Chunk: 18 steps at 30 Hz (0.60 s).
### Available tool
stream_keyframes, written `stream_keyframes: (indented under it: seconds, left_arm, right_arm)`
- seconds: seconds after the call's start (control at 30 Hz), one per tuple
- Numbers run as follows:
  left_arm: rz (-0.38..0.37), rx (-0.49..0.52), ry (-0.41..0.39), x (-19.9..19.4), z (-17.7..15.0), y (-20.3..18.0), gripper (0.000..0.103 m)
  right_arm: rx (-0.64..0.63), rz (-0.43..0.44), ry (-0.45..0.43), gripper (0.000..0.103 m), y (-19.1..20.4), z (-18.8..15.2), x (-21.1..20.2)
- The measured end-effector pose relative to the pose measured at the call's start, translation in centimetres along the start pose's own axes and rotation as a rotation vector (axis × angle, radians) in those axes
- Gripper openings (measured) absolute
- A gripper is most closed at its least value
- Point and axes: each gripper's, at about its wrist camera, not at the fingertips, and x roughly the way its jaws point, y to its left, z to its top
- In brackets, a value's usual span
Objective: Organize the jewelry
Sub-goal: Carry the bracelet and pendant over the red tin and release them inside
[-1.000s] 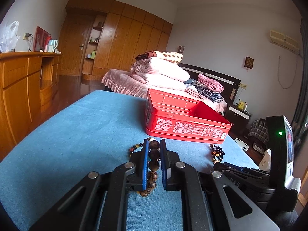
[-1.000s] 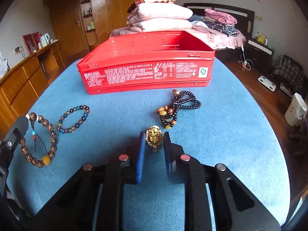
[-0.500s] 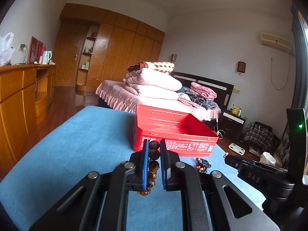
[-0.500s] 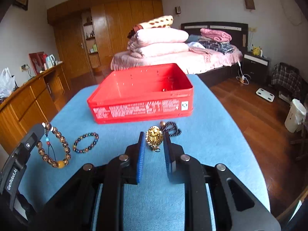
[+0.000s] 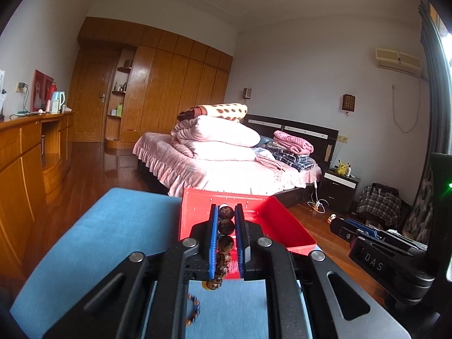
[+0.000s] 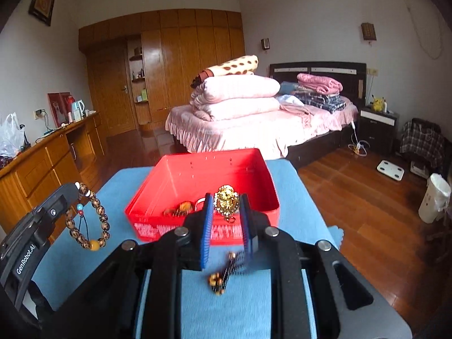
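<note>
My left gripper (image 5: pixel 226 212) is shut on a brown wooden bead bracelet (image 5: pixel 225 241) and holds it in the air before the open red tin box (image 5: pixel 278 223). The bracelet also shows hanging at the left of the right wrist view (image 6: pixel 87 220). My right gripper (image 6: pixel 226 203) is shut on a gold ornament (image 6: pixel 226 199), lifted over the near side of the red box (image 6: pixel 197 180). Some small jewelry (image 6: pixel 180 207) lies inside the box. A dark bead necklace (image 6: pixel 226 274) lies on the blue cloth below my right gripper. A multicoloured bead bracelet (image 5: pixel 193 310) lies under my left gripper.
The blue-covered table (image 6: pixel 293 186) ends just right of the box, with wooden floor beyond. A bed with stacked pink bedding (image 6: pixel 240 96) stands behind. A wooden sideboard (image 5: pixel 25 152) runs along the left. The right gripper body (image 5: pixel 381 254) is at the right of the left wrist view.
Both grippers have risen from the table and moved forward toward the red box, each carrying its piece. The dark necklace and coloured bracelet stay on the cloth.
</note>
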Motion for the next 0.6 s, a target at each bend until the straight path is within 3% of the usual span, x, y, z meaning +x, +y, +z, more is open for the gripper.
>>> stream_keyframes:
  seconds: [0.3, 0.6]
  left_arm:
    - [0.001, 0.016, -0.026, 5.1, 3.4, -0.1, 0.011]
    - [0.004, 0.019, 0.09, 12.9, 2.8, 0.6, 0.011]
  right_arm:
    - [-0.021, 0.018, -0.012, 0.018, 0.0, 3.5, 4.7]
    - [-0.008, 0.035, 0.091, 0.018, 0.3, 3.1, 12.1]
